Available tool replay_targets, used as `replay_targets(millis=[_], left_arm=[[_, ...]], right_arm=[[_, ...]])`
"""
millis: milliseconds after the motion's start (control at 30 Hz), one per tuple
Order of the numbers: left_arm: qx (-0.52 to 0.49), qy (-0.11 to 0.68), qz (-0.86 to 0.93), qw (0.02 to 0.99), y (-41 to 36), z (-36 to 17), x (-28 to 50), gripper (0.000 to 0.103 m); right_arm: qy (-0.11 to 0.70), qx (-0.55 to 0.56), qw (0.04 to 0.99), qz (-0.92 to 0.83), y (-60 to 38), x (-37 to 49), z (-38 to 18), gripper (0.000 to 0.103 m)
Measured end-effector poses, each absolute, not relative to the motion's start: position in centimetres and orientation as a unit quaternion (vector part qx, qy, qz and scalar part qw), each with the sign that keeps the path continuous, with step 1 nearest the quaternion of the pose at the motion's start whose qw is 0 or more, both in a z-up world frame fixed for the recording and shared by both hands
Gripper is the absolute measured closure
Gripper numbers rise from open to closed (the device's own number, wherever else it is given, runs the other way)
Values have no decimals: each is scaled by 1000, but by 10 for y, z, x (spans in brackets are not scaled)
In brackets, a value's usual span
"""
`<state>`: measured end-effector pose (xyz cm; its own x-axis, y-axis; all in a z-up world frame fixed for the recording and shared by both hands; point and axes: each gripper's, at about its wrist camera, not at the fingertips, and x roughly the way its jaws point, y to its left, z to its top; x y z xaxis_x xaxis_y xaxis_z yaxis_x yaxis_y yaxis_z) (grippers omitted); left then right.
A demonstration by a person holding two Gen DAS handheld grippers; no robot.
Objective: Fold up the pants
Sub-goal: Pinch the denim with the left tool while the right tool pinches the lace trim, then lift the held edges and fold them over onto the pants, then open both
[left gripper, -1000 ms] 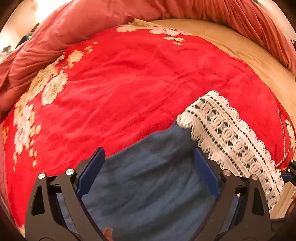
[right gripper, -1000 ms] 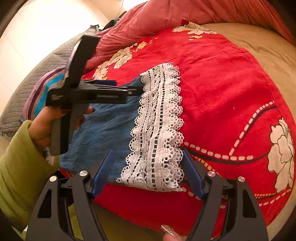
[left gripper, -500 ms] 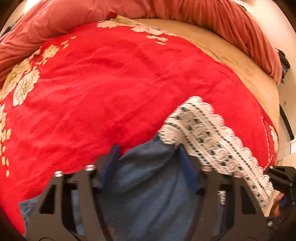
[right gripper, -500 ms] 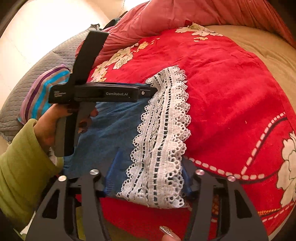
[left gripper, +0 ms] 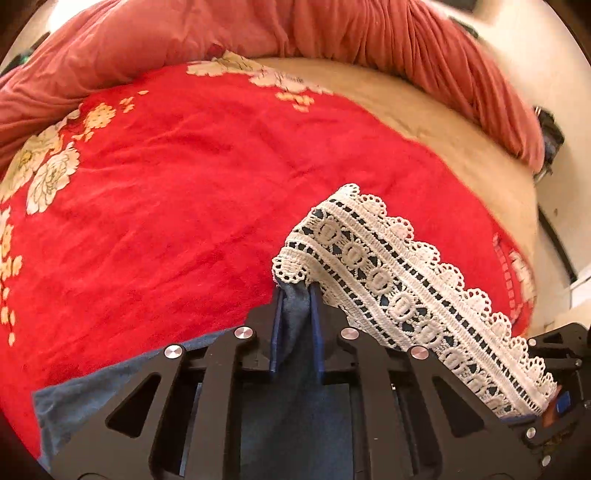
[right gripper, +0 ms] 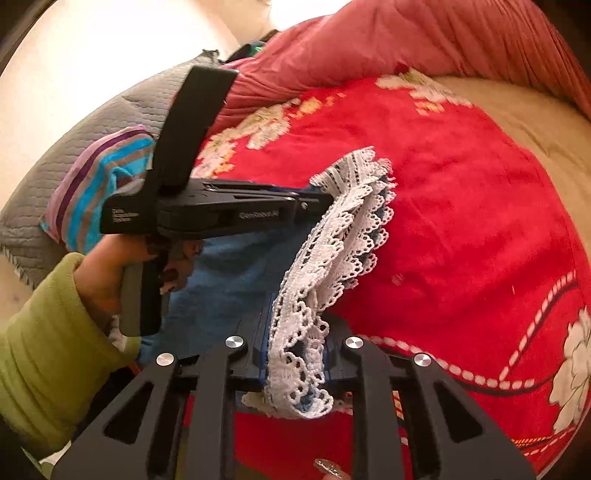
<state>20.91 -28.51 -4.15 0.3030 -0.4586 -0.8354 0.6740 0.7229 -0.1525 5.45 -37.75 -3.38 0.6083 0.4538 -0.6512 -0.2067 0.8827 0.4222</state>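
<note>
The blue denim pants [right gripper: 236, 273] with a white lace hem [left gripper: 399, 280] lie on a red flowered blanket [left gripper: 184, 192]. My left gripper [left gripper: 295, 295] is shut on the blue cloth just behind the far corner of the lace hem. In the right wrist view the left gripper [right gripper: 325, 201] reaches in from the left, held by a hand in a green sleeve. My right gripper [right gripper: 295, 332] is shut on the near end of the lace hem [right gripper: 332, 251], which bunches up between the two grippers.
A pink quilt [left gripper: 332, 33] is heaped along the far side of the bed. Beige sheet [left gripper: 461, 140] shows at the right. A grey quilted pillow [right gripper: 122, 107] and a striped cloth [right gripper: 92, 177] lie at the left.
Both grippers went from open to shut on the pants' hem end. The lace edge has lifted and bunched between them.
</note>
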Motion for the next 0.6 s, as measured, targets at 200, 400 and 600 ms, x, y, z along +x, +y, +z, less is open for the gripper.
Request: replay_targets(millis=[200, 400, 600], left_arm=[[61, 441, -358, 820, -239, -3, 213, 97], [13, 418, -332, 845, -168, 18, 209, 94], [-33, 426, -258, 867, -92, -2, 203, 81]], right_arm=[[367, 115, 895, 225, -342, 61, 7, 85], [352, 76, 888, 285, -283, 72, 33, 85], [391, 12, 866, 312, -213, 84, 15, 85]])
